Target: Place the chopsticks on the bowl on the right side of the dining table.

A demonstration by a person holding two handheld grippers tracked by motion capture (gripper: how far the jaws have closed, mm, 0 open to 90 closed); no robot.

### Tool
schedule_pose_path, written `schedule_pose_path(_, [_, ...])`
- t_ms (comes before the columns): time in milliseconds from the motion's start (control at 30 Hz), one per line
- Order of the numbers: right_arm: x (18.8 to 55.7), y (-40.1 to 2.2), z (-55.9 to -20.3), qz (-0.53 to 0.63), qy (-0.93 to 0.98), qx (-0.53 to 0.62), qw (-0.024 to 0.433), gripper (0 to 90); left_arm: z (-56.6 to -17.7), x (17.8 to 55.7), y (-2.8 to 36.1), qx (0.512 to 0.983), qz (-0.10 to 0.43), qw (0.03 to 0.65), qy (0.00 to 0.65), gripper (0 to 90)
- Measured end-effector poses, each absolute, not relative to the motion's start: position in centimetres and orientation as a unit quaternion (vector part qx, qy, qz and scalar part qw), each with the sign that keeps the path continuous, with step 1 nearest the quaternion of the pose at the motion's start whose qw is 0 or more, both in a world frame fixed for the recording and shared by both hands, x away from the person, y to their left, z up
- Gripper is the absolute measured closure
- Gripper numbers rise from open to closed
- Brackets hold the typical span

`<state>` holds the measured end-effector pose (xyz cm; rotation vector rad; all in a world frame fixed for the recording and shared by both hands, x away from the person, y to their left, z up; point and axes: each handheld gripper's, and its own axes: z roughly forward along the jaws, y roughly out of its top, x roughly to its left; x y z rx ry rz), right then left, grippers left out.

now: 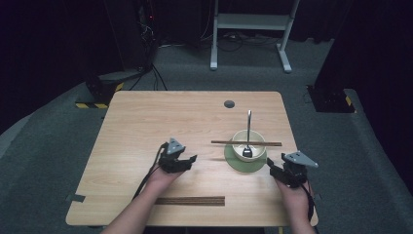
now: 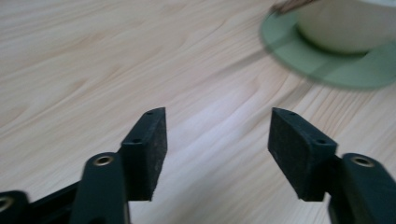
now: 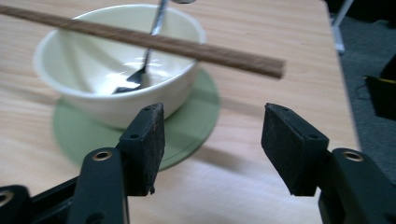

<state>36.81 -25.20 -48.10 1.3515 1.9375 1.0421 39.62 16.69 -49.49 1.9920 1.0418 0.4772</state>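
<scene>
Both claws are spread with nothing between them: left gripper (image 1: 192, 159) mid-frame, right gripper (image 1: 271, 164) lower right of the bowl (image 1: 249, 145). Chopsticks (image 1: 246, 143) lie across its rim at center right, so I'd back both hands off level to avoid knocking them.

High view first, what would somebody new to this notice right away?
The cream bowl on a green saucer, right of the table's middle, draws the eye: brown chopsticks lie across its rim and a metal spoon stands in it. Either side of it, the left gripper and right gripper sit open with nothing between the jaws. A second pair of chopsticks lies near the front edge.
</scene>
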Motion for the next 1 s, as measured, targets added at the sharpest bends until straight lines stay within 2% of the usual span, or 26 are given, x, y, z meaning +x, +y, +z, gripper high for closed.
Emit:
schedule_pose_path(167, [35.4,-22.9,-48.6,0.403,0.735,0.495,0.228,36.6,-50.2,37.1,23.5,0.793,0.191,0.378,0.437,28.3])
schedule_pose_path(267, [34.5,-20.6,-49.0,0.396,0.755,0.473,0.224,38.2,-50.8,35.3,27.1,0.798,0.202,0.356,0.443,23.6])
schedule_pose_path(500, [34.0,-15.9,-50.8,0.376,0.79,0.446,0.189,38.1,-52.0,32.2,33.1,0.788,0.242,0.323,0.465,15.8])
schedule_pose_path(667, [34.2,-13.9,-51.9,0.351,0.804,0.441,0.19,37.7,-52.8,31.8,33.8,0.778,0.25,0.323,0.477,13.6])
schedule_pose_path(767, [34.1,-13.5,-52.3,0.342,0.807,0.438,0.197,36.6,-52.8,31.9,33.6,0.787,0.243,0.327,0.463,14.0])
schedule_pose_path(900, [34.1,-13.6,-52.4,0.344,0.807,0.438,0.195,35.2,-52.9,32.3,34.1,0.782,0.214,0.337,0.48,14.2])
schedule_pose_path(1000, [34.1,-13.5,-52.4,0.344,0.808,0.438,0.195,34.9,-52.9,32.3,34.1,0.781,0.211,0.338,0.481,14.7])
